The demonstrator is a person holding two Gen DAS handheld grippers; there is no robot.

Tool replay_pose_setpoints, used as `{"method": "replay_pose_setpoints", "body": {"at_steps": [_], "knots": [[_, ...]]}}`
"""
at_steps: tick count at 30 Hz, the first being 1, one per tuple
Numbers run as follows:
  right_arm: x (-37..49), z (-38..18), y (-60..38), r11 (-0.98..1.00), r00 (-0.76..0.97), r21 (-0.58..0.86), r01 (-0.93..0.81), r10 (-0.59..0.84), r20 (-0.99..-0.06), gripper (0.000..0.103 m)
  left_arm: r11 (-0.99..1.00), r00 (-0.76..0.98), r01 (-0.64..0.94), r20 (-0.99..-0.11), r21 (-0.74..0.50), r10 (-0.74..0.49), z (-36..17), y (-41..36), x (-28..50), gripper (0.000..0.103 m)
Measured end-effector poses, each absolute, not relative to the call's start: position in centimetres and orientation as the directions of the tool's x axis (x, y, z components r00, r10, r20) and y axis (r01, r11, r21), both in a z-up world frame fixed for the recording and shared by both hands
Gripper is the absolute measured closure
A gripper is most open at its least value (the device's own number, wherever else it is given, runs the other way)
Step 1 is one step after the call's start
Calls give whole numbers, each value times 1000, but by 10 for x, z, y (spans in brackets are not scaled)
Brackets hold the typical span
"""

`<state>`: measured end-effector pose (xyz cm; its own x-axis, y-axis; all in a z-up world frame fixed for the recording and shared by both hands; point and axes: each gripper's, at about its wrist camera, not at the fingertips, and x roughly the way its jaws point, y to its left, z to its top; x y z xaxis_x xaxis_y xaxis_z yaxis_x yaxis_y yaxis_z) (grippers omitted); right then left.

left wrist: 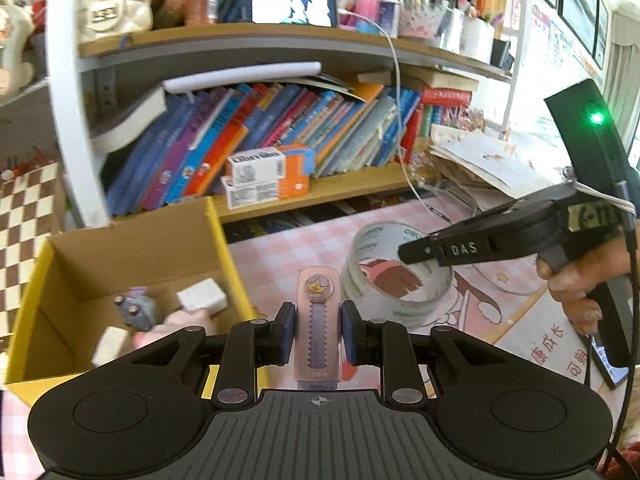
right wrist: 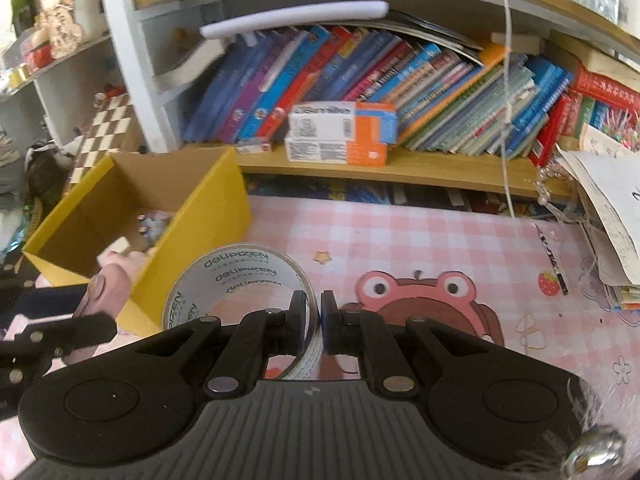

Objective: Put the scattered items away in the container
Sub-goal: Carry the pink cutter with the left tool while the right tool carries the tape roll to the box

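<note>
My left gripper (left wrist: 318,332) is shut on a pink utility knife (left wrist: 319,312) with a crown sticker, held just right of the yellow cardboard box (left wrist: 230,248). The box holds white erasers (left wrist: 202,295), a grey-purple toy (left wrist: 136,308) and a pink item. My right gripper (right wrist: 319,320) is shut on the wall of a clear tape roll (right wrist: 224,276), held above the pink mat close to the box's (right wrist: 200,216) right wall. In the left wrist view the right gripper (left wrist: 412,254) pinches the roll (left wrist: 384,280) from the right.
A bookshelf (right wrist: 360,168) full of books stands behind the pink checked mat (right wrist: 420,232). A paper stack (right wrist: 608,208) and a pencil (right wrist: 552,260) lie at the right. A white cable (right wrist: 506,100) hangs down. A phone (left wrist: 608,364) lies at the right edge.
</note>
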<state>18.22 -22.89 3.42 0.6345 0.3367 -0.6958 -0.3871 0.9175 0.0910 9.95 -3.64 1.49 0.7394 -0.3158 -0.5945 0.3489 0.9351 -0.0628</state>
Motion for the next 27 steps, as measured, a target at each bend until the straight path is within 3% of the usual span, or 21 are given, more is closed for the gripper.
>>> {"method": "replay_pose_setpoints", "body": {"at_steps": [27], "knots": [[169, 74, -99, 873, 659, 21, -487, 384, -647, 95, 969, 828, 240, -509, -59, -236, 38, 96, 105, 80]]}}
